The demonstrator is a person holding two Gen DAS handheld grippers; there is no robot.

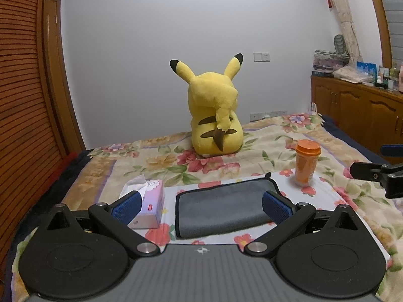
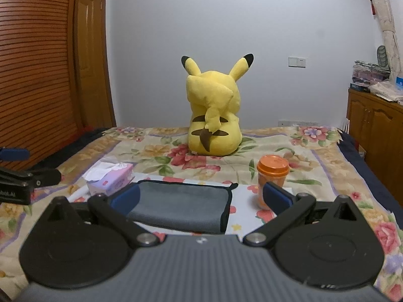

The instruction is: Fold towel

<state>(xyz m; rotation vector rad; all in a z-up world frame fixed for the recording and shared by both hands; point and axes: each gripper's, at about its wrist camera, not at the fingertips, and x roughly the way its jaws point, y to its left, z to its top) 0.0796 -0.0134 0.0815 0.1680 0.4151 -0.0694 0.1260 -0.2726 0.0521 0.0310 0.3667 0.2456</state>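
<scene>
A grey towel (image 1: 221,207) with a black hem lies folded into a flat rectangle on the flowered bedspread, and it also shows in the right wrist view (image 2: 181,205). My left gripper (image 1: 200,207) is open and empty, held just above and in front of the towel, with its blue pads (image 1: 126,207) to either side of it. My right gripper (image 2: 200,198) is open and empty, near the towel's right end. Each gripper shows at the edge of the other's view, the right one (image 1: 372,173) and the left one (image 2: 22,176).
A pink tissue box (image 1: 148,201) stands left of the towel. An orange lidded cup (image 1: 306,162) stands to its right. A yellow plush toy (image 1: 214,115) sits at the back of the bed (image 1: 277,136). A wooden cabinet (image 1: 357,105) stands to the right, a wardrobe (image 1: 25,88) to the left.
</scene>
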